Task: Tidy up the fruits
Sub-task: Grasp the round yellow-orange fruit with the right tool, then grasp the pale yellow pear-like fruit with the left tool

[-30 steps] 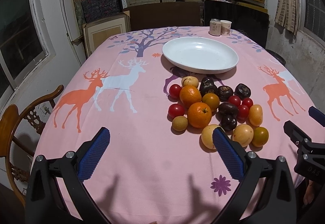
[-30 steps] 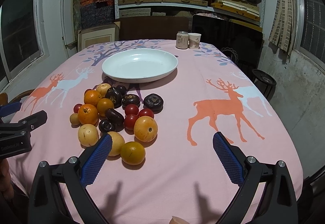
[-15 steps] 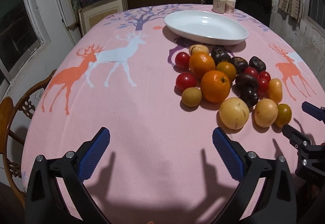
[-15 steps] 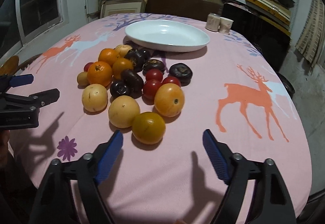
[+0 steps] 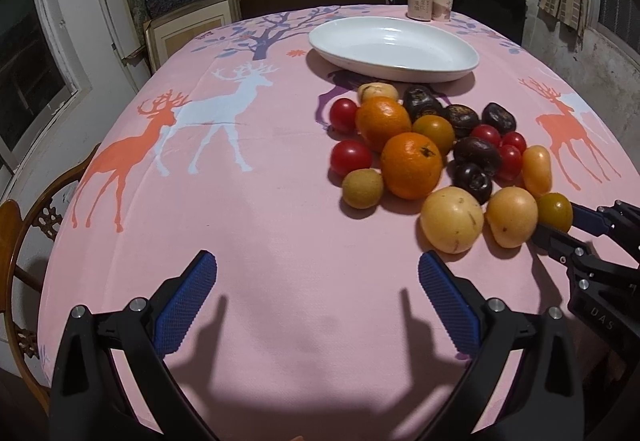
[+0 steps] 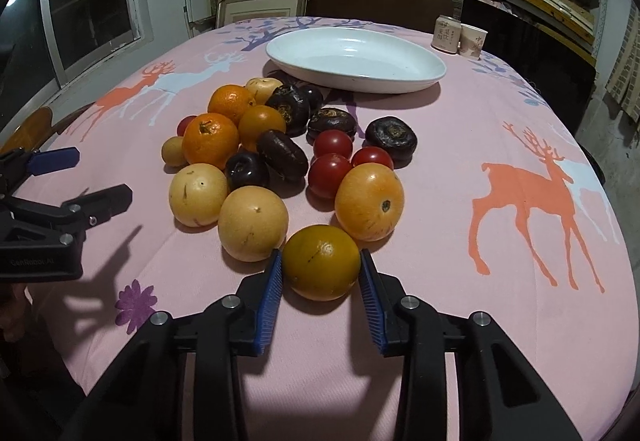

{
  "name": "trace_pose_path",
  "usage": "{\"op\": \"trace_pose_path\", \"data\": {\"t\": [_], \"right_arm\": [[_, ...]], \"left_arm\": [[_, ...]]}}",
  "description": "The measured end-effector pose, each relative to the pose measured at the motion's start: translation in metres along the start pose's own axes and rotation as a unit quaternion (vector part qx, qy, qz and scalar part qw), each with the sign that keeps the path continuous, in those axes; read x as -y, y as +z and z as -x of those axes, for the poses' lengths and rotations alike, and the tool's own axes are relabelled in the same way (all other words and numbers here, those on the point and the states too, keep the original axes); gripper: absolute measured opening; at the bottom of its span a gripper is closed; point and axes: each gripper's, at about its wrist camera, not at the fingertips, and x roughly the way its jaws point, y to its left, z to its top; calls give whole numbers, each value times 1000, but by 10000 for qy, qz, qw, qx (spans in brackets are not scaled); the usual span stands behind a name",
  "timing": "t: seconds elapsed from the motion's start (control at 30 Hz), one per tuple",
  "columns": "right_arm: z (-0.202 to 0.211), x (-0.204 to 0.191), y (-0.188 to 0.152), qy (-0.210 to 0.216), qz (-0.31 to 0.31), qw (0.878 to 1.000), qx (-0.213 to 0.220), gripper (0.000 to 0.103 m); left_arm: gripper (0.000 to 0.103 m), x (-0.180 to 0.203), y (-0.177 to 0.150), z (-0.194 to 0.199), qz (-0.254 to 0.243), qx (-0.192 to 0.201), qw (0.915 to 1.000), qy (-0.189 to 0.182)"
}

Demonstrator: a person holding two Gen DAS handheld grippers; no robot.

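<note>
A heap of fruit lies on the pink tablecloth: oranges, red tomatoes, dark fruits and yellow fruits. A white oval plate stands empty behind the heap; it also shows in the right wrist view. My right gripper has its blue pads against both sides of a greenish-orange fruit that rests on the cloth at the heap's near edge. My left gripper is open and empty over bare cloth, left of and nearer than the heap.
A can and a paper cup stand at the table's far edge. A wooden chair is at the left side. Shelves with boxes fill the back wall. The left gripper shows at the left in the right wrist view.
My right gripper moved forward and down to the heap and closed around the greenish-orange fruit. My left gripper came closer to the table and stayed open.
</note>
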Motion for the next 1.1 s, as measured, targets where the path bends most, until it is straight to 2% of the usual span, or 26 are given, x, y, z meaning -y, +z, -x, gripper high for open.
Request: {"op": "trace_pose_path", "data": {"t": [0.17,0.33,0.47,0.5,0.53,0.57,0.6,0.7,0.73,0.8,0.93,1.1], "right_arm": [[16,18,-2,-74,-237,9993,295,38],[21,34,-9,-112,-440,9985,293,38],[20,39,-13,-68,-485,9985,264,38],[21,41,-14,-60,-497,9984,271,38],[21,42,-15,-51,-512,9983,269,38],[21,43,-15,-42,-538,9982,262,38],[21,46,-15,-23,-581,9980,251,38],[19,51,-16,19,-689,9974,210,38],[19,52,-16,33,-718,9972,198,38],[18,51,-16,32,-730,9971,197,38],[19,53,-16,39,-704,9973,215,38],[20,55,-16,13,-741,9970,234,38]], "left_arm": [[99,29,1,-3,-300,56,9993,-205],[99,57,3,-13,-449,-46,9978,-481],[99,65,5,-24,-398,8,9985,-377],[96,64,4,-25,-333,28,9989,-337],[85,61,4,-26,-246,32,9992,-327],[79,59,5,-28,-185,-3,9990,-412],[69,55,5,-30,-81,-80,9978,-651],[63,55,4,-29,-67,6,9972,-739],[56,58,3,-29,-123,30,9972,-743],[41,60,3,-27,-176,127,9944,-1037],[41,57,5,-28,-110,206,9918,-1253],[40,59,1,-22,-195,293,9906,-1323]]}}
